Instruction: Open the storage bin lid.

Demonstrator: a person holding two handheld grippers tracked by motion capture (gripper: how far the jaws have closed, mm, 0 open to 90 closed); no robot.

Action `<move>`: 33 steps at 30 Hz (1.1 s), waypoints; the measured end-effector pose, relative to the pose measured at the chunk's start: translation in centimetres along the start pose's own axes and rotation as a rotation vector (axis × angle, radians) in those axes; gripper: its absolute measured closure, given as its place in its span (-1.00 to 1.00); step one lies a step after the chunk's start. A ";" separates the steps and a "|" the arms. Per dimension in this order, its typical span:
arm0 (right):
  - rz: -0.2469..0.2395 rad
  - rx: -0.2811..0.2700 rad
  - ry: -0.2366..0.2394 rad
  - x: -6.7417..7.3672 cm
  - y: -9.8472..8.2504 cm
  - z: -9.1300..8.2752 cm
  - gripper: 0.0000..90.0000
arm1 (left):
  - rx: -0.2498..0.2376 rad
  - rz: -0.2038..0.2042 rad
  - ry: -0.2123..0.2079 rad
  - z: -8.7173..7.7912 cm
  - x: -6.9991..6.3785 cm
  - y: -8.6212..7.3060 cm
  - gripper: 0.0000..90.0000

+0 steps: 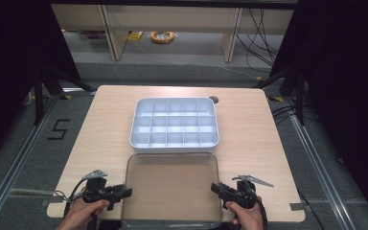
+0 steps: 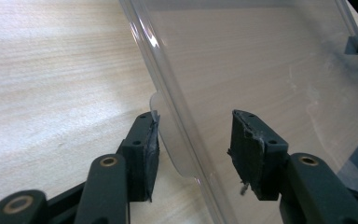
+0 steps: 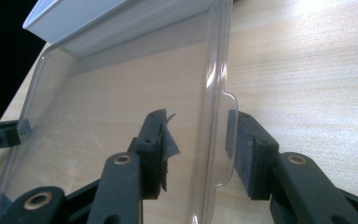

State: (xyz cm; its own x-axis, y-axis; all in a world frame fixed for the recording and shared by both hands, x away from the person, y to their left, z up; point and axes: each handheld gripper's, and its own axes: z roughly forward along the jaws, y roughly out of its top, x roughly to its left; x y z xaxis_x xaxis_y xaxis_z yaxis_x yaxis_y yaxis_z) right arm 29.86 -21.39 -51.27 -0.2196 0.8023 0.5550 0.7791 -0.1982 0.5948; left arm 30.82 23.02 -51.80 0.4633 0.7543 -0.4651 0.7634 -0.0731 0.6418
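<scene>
Clear lid: (image 1: 171, 189) lies flat on the near end of the tabletop (image 1: 105, 124), between the two hands, its near edge at the tabletop's front edge.
Lid long axis: runs left to right across the tabletop, parallel to the tray beyond it; its short sides face the hand-held grippers.
Left hand-held gripper: (image 1: 122, 192) just at the lid's left short side, pointing inward to the right. Jaws partly open and straddling the rim (image 2: 168, 116), one pad (image 2: 152, 149) beside the small side tab, the other pad (image 2: 247, 149) over the lid's face with a gap; it grips nothing.
Right hand-held gripper: (image 1: 217, 189) at the lid's right short side, pointing inward to the left, mirroring the other. Jaws partly open astride the rim and tab (image 3: 223, 140), both pads standing off it; nothing held.
Nearer hand: neither, as both sit equally close to their own lid edge.
Divided tray: (image 1: 174, 123) white, empty compartments, directly beyond the lid, its near wall touching or almost touching the lid's far edge.
Coming move, as I judge: the lid lies forward-adjacent to the tray, so a lift from both short sides and a carry away from the person would set it on.
</scene>
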 end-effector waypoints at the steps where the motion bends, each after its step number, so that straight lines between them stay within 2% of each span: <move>1: 0.003 0.008 -0.003 0.1 0.0 0.0 0.30 | 0.001 0.002 -0.001 0.0 0.0 0.0 0.14; 3: -0.013 0.004 -0.003 0.0 0.0 0.1 0.30 | 0.001 0.002 -0.002 0.0 0.0 0.1 0.14; 4: -0.063 -0.003 -0.014 -0.3 0.1 0.2 0.28 | -0.002 0.001 0.002 0.1 0.1 0.1 0.14; 8: -0.065 0.013 -0.009 0.0 0.1 0.3 0.23 | -0.005 0.004 0.011 0.2 0.1 0.1 0.14; 11: -0.086 0.021 -0.041 -0.2 0.0 0.6 0.22 | -0.008 -0.005 0.015 0.3 0.1 0.3 0.14; 13: -0.073 0.023 -0.041 0.0 0.1 0.6 0.20 | -0.008 -0.005 0.014 0.3 0.1 0.3 0.13; 14: -0.100 0.019 -0.049 -0.1 0.1 0.7 0.20 | -0.008 -0.009 0.013 0.3 0.1 0.3 0.12; 17: -0.098 0.021 -0.054 -0.1 0.3 0.6 0.15 | -0.009 -0.012 0.025 0.2 0.1 0.3 0.08; 18: -0.118 0.003 -0.068 -0.2 0.6 0.5 0.13 | -0.021 -0.012 0.011 0.3 0.2 0.4 0.05; 19: -0.120 -0.013 -0.076 -0.3 0.7 0.4 0.12 | -0.031 -0.018 0.056 0.1 0.3 0.5 0.03; 21: -0.123 -0.040 -0.080 -0.4 0.9 0.2 0.10 | -0.038 -0.014 0.070 0.0 0.4 0.5 -0.01; 22: -0.128 -0.042 -0.092 -0.6 1.0 0.0 0.10 | -0.061 -0.008 0.092 -0.4 0.4 0.7 -0.03; 23: -0.128 -0.042 -0.092 -0.6 1.0 0.0 0.10 | -0.061 -0.008 0.092 -0.4 0.4 0.7 -0.03; 24: -0.079 -0.042 -0.084 -0.4 1.0 -0.1 0.10 | -0.062 -0.002 0.087 -0.6 0.3 0.6 -0.03; 26: -0.069 -0.052 -0.090 -0.3 1.2 -0.5 0.07 | -0.059 -0.001 0.069 -0.7 0.2 0.6 -0.05; 27: -0.085 -0.063 -0.083 -0.4 1.3 -0.4 0.06 | -0.066 -0.001 0.061 -0.7 0.1 0.6 -0.07; 28: -0.070 -0.068 -0.072 -0.3 1.4 -0.5 0.04 | -0.069 -0.002 0.059 -0.7 0.1 0.6 -0.09; 29: -0.092 -0.079 -0.069 -0.4 1.5 -0.5 0.02 | -0.074 -0.003 0.057 -0.7 0.0 0.7 -0.10; 30: -0.057 -0.085 -0.062 -0.2 1.5 -0.5 0.00 | -0.073 -0.001 0.053 -0.7 0.0 0.7 -0.13; 32: -0.117 -0.126 -0.066 -0.7 1.9 -0.5 -0.02 | -0.077 -0.003 0.049 -0.7 0.1 0.7 -0.24; 33: -0.124 -0.128 -0.071 -0.7 2.0 -0.6 -0.03 | -0.077 0.001 0.053 -0.7 0.2 0.8 -0.27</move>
State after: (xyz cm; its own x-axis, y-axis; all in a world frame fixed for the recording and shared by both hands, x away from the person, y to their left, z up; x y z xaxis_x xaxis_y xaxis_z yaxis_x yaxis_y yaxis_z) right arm 31.22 -22.68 -50.06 -0.2633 0.8620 0.4331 0.6667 -0.1619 0.7276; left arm 31.20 23.53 -50.98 0.4383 0.7879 -0.4326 0.7247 -0.0252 0.6886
